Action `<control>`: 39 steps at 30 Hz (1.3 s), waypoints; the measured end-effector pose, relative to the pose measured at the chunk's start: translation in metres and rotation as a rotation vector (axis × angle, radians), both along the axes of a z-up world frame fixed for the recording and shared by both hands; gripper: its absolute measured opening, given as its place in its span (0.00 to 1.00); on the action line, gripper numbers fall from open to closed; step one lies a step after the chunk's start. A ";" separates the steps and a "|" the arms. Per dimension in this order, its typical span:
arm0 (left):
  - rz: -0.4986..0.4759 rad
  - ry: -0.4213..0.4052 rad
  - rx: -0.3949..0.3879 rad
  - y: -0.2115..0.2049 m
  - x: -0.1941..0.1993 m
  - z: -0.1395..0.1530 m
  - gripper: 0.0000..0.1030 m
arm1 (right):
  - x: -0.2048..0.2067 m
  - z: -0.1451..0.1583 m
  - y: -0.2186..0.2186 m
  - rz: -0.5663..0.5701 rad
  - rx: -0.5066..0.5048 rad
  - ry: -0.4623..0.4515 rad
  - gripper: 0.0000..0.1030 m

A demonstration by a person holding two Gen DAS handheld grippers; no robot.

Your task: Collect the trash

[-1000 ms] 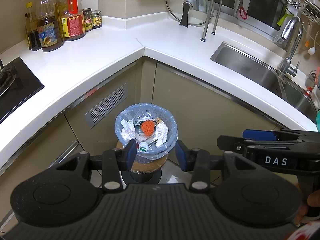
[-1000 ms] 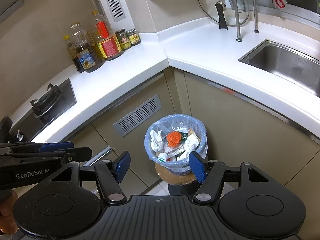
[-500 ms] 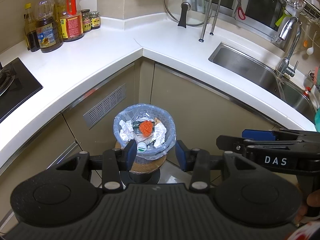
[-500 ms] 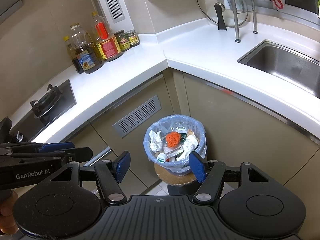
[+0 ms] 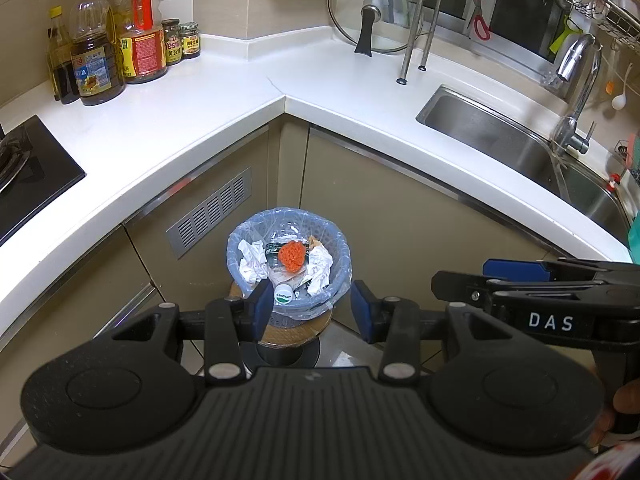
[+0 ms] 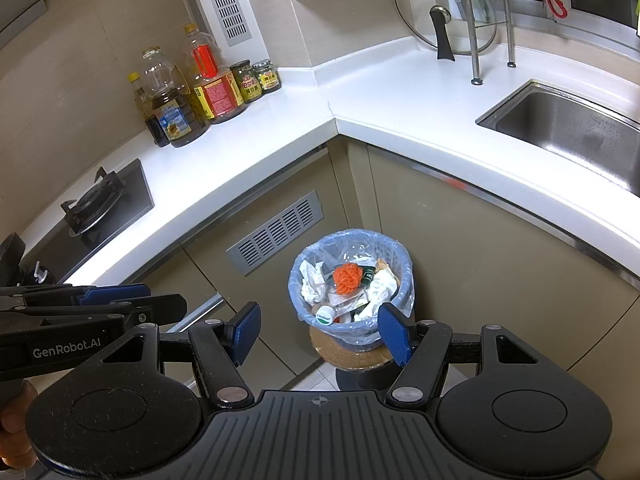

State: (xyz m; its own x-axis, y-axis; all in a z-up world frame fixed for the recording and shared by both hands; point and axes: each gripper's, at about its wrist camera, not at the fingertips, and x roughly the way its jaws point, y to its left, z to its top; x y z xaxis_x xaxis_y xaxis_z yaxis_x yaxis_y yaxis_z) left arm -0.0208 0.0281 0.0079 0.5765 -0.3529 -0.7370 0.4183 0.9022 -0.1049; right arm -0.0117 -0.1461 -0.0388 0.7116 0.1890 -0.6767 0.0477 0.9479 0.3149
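A white counter (image 5: 192, 128) wraps the corner of a beige-tiled kitchen, bending at a seam in the middle, with beige cabinet doors (image 5: 404, 224) below and a slotted vent grille (image 5: 210, 212) set into the left door. A black gas hob (image 5: 28, 172) is let into the counter's left run and a steel sink (image 5: 516, 148) into its right run, with a chrome tap (image 5: 576, 76) behind the sink. The stretch of counter between hob and sink is bare white up to its front edge. Oil bottles (image 5: 96, 60) and 2 small jars (image 5: 182, 40) stand grouped against the back wall at left; a glass pot lid (image 5: 372, 12) leans upright at the back right, beside the legs of a metal rack (image 5: 416, 32).

In the floor nook under the corner stands a small trash bin (image 5: 290, 304) lined with a pale blue bag, set on a round wooden stool (image 5: 292, 330). It holds crumpled white paper (image 5: 252, 258), an orange knitted piece (image 5: 292, 256), a dark bottle, and a white cap (image 5: 283, 294) near its front rim.

The left hand-held gripper (image 5: 310, 310) hangs above the bin with its blue pads parted and nothing between them. The right hand-held gripper (image 6: 320, 334) hangs beside it, jaws wider apart, also empty.
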 end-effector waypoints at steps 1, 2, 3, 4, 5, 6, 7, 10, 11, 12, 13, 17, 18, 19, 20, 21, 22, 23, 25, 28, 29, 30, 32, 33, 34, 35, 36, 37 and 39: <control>0.000 0.000 -0.001 0.000 0.000 0.000 0.38 | 0.000 0.000 0.000 0.000 0.000 0.000 0.63; 0.000 0.001 -0.001 0.000 0.000 0.000 0.38 | 0.000 0.000 0.000 0.001 0.000 0.001 0.63; 0.000 0.001 -0.001 0.000 0.000 0.000 0.38 | 0.000 0.000 0.000 0.001 0.000 0.001 0.63; 0.000 0.000 -0.001 0.000 0.000 0.000 0.38 | 0.000 0.000 0.000 0.000 0.000 0.001 0.63; -0.001 0.000 -0.002 0.000 0.000 0.001 0.38 | 0.000 0.000 0.000 0.001 0.000 0.001 0.63; -0.001 0.000 -0.002 -0.001 0.000 0.001 0.38 | 0.000 0.000 -0.001 0.002 0.000 0.000 0.63; -0.002 -0.001 -0.002 -0.001 0.000 0.001 0.38 | 0.000 0.000 -0.001 0.002 0.000 0.000 0.63; -0.003 -0.003 -0.005 -0.001 -0.001 0.002 0.38 | 0.000 0.000 0.000 0.001 0.000 0.000 0.63; -0.004 -0.003 -0.005 0.000 -0.001 0.002 0.38 | 0.000 0.000 0.000 0.001 0.000 0.000 0.63; -0.003 -0.003 -0.005 0.000 -0.001 0.002 0.38 | 0.000 0.000 -0.001 0.001 0.000 0.000 0.63; -0.004 -0.003 -0.005 0.000 -0.001 0.002 0.38 | 0.000 0.000 -0.001 0.002 0.000 0.000 0.63; -0.003 -0.003 -0.005 -0.001 -0.001 0.002 0.38 | 0.000 0.000 -0.001 0.003 0.001 -0.001 0.63; -0.002 -0.003 -0.005 -0.001 -0.001 0.002 0.38 | 0.000 0.000 -0.001 0.003 0.001 -0.001 0.63; -0.002 -0.004 -0.005 -0.001 -0.001 0.002 0.38 | -0.001 0.000 -0.001 0.003 0.000 -0.001 0.63; -0.003 -0.004 -0.006 0.000 -0.001 0.002 0.38 | -0.001 0.000 -0.001 0.003 0.000 -0.001 0.63; -0.004 -0.004 -0.007 0.000 -0.001 0.002 0.38 | -0.001 0.000 -0.001 0.003 0.000 -0.001 0.63; -0.005 -0.005 -0.007 0.001 -0.001 0.002 0.38 | 0.000 0.000 -0.001 0.003 0.000 0.000 0.63; -0.006 -0.006 -0.007 0.002 -0.001 0.002 0.38 | -0.001 0.000 -0.001 0.003 0.000 -0.001 0.63; -0.007 -0.006 -0.008 0.003 -0.001 0.003 0.38 | -0.001 0.000 -0.002 0.004 0.000 -0.001 0.63; -0.006 -0.006 -0.008 0.002 -0.001 0.003 0.38 | -0.001 0.000 -0.002 0.005 0.000 -0.001 0.63; -0.006 -0.006 -0.009 0.002 -0.001 0.003 0.38 | -0.001 -0.001 -0.002 0.005 0.000 -0.001 0.63; -0.006 -0.006 -0.009 0.002 -0.001 0.003 0.38 | -0.001 0.000 -0.002 0.005 0.000 -0.001 0.63; -0.008 -0.007 -0.009 0.003 -0.002 0.003 0.38 | -0.001 -0.001 -0.002 0.006 0.000 -0.001 0.63; -0.009 -0.007 -0.010 0.003 -0.002 0.003 0.38 | -0.001 -0.001 -0.003 0.005 0.000 -0.001 0.63; -0.009 -0.007 -0.011 0.004 -0.002 0.002 0.38 | -0.001 -0.001 -0.003 0.005 0.000 -0.001 0.63; -0.009 -0.007 -0.011 0.003 -0.002 0.002 0.38 | -0.001 -0.001 -0.003 0.006 0.000 -0.001 0.63; -0.010 -0.007 -0.012 0.003 -0.001 0.003 0.38 | -0.001 -0.001 -0.003 0.005 0.001 0.000 0.63; -0.010 -0.007 -0.013 0.003 -0.001 0.003 0.38 | -0.001 0.000 -0.003 0.005 0.001 -0.001 0.63; -0.009 -0.011 -0.017 0.004 -0.002 0.002 0.38 | -0.001 0.000 -0.003 0.005 0.000 0.000 0.63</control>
